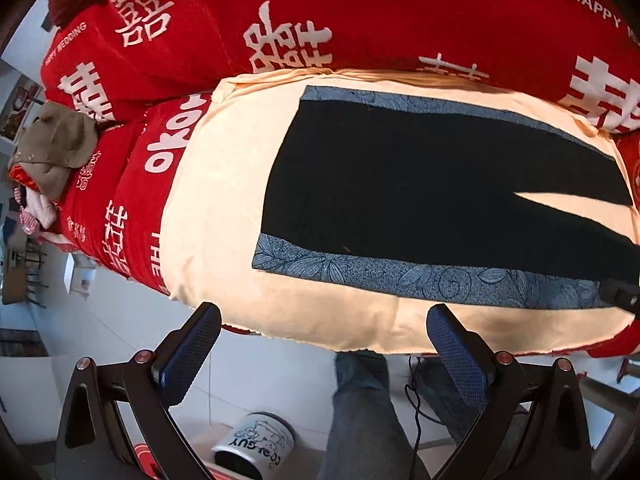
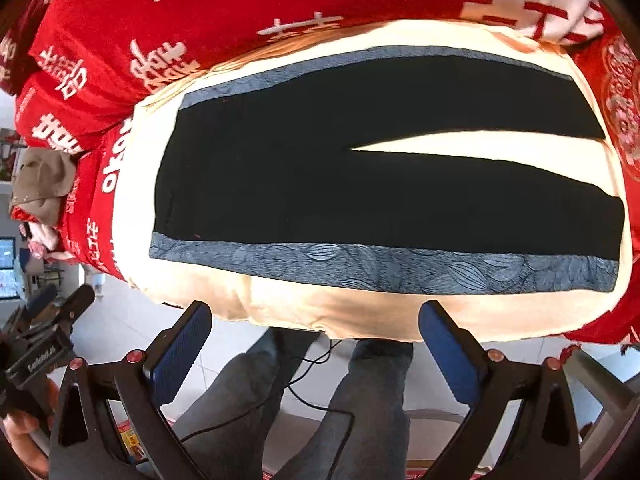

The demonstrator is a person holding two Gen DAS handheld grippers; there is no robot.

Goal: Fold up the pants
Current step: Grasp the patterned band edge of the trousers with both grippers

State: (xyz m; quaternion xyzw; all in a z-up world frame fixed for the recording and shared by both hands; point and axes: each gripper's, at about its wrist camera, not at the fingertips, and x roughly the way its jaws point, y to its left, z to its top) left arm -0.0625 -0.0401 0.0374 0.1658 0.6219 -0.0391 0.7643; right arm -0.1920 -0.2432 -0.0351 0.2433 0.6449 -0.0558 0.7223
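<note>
Pants flat, unfolded, ahead of both grippers

I see the pants (image 2: 360, 184) on the cream quilt (image 2: 360, 312); left hand-held gripper (image 1: 324, 356) and right hand-held gripper (image 2: 316, 354) gape empty. Fabric looks limp, light: I'd pinch the near patterned edge.

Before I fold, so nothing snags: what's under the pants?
The pants lie flat on a cream cushion, which rests on red bedding. Whatever is directly beneath the fabric is hidden.

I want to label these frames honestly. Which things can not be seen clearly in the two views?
- Pants: in the left wrist view the leg ends run off the right edge.
- Grey pile: small and blurred at the left rim in both views.
- Mug: partly behind the left gripper.
- Right gripper: open, holds nothing.
</note>
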